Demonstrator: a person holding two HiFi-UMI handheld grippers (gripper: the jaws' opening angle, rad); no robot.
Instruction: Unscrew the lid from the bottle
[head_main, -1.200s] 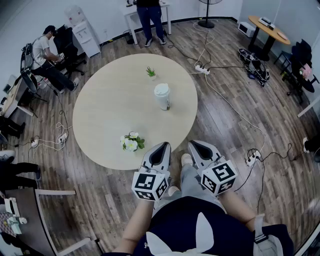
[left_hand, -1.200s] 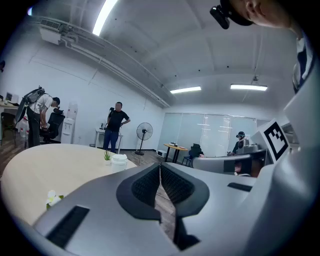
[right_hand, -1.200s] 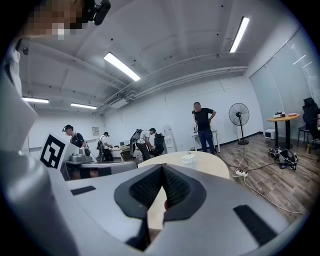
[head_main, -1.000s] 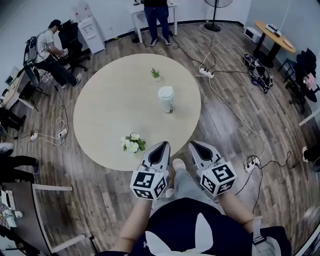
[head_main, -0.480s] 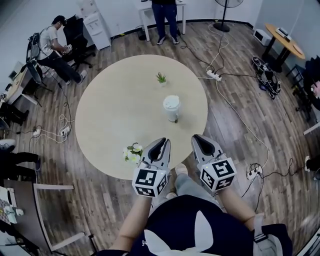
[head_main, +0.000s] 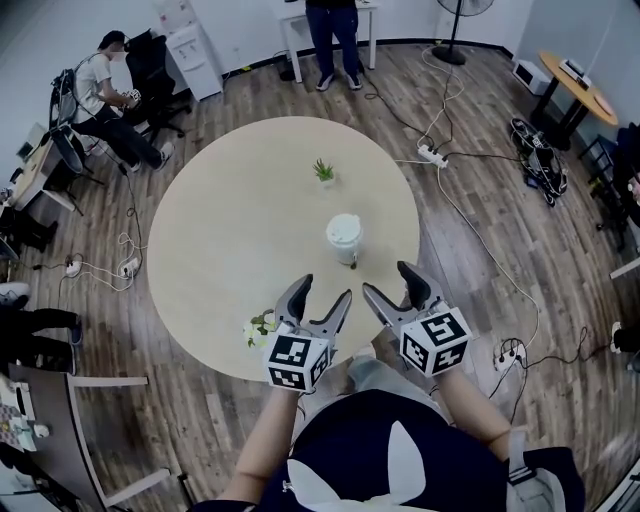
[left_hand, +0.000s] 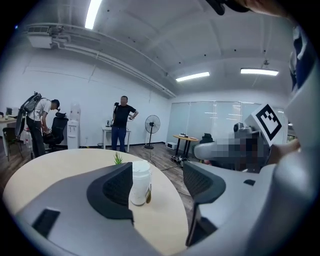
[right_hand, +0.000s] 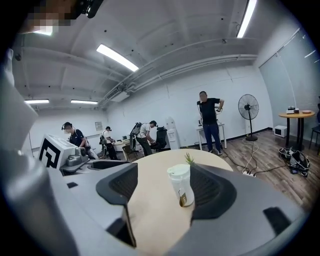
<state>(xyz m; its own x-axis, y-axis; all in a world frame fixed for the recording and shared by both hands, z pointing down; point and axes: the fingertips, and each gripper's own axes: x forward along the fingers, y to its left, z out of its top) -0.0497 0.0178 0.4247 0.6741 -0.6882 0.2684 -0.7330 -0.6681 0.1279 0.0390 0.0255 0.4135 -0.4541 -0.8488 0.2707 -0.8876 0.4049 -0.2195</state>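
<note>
White bottle (head_main: 343, 240) upright on the round table (head_main: 220, 230), long axis vertical, lid (head_main: 343, 227) on top, left gripper (head_main: 322, 292) and right gripper (head_main: 390, 280) near it, jaws just opened wide, nothing between them

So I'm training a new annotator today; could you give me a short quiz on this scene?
1. True or false: the lid is off the bottle.
2. Left gripper or right gripper: which holds the bottle? A left, B right, C neither.
3. What stands on the table beyond the bottle?
Key: 1 false. 2 C; both jaws have just been opening, nothing between them. 3 a small plant.
</note>
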